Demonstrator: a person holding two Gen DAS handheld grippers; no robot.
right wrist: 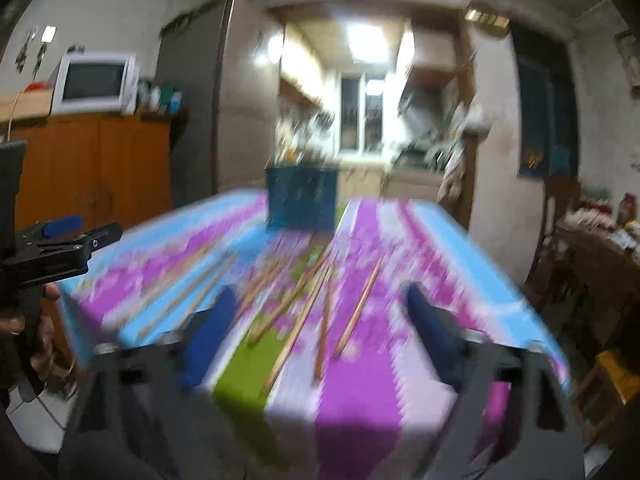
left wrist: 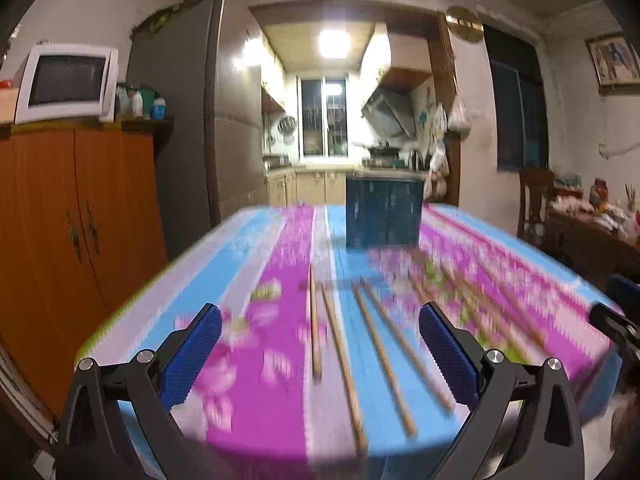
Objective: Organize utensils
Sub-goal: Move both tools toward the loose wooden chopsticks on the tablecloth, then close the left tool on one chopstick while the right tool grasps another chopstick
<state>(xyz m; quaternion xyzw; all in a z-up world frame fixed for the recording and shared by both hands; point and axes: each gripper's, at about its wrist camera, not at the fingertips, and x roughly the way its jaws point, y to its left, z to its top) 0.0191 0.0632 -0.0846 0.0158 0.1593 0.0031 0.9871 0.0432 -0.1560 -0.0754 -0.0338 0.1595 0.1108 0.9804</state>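
Observation:
Several wooden chopsticks (left wrist: 345,360) lie spread on the flowered pink and blue tablecloth (left wrist: 260,364). A dark blue holder box (left wrist: 383,213) stands at the table's far end. My left gripper (left wrist: 320,312) is open just above the near edge, with the chopsticks lying on the cloth beyond its blue pads (left wrist: 200,344). In the blurred right wrist view, more chopsticks (right wrist: 296,332) lie scattered in front of the open right gripper (right wrist: 320,292), and none is between its pads. The box (right wrist: 302,196) stands further back. The left gripper (right wrist: 60,236) shows at the left edge, in a hand.
An orange cabinet (left wrist: 60,240) with a white microwave (left wrist: 66,80) stands left of the table, next to a grey fridge (left wrist: 180,120). A wooden chair (left wrist: 536,200) and a cluttered side table (left wrist: 592,232) are on the right. A kitchen doorway lies behind.

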